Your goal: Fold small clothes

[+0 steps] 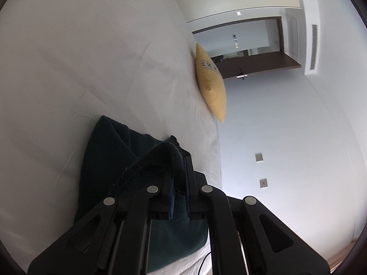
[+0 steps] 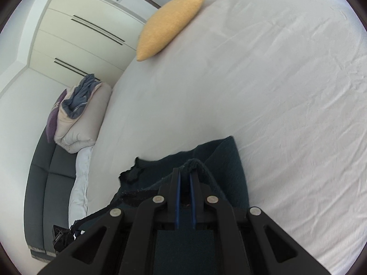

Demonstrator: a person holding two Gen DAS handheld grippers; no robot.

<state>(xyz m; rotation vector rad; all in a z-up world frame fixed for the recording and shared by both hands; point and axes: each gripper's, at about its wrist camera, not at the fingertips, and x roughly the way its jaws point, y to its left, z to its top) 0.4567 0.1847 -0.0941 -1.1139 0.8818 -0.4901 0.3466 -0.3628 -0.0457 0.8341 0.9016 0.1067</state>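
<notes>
A small dark teal knitted garment point(image 1: 107, 160) lies on the white bed sheet point(image 1: 80, 68). My left gripper point(image 1: 181, 158) is shut on a bunched edge of it, with the cloth draped over the finger tips. In the right wrist view the same dark garment point(image 2: 227, 160) spreads under and ahead of my right gripper point(image 2: 187, 168), which is shut on another pinched edge. Both pinched edges are lifted off the sheet while the rest of the cloth trails down onto the bed.
A yellow cushion point(image 1: 212, 82) rests at the bed's edge, also seen as the yellow cushion point(image 2: 169, 25). A folded duvet with clothes on top point(image 2: 78, 114) sits on a dark sofa point(image 2: 45, 194) beside the bed. White wardrobe doors point(image 2: 80, 23) stand behind.
</notes>
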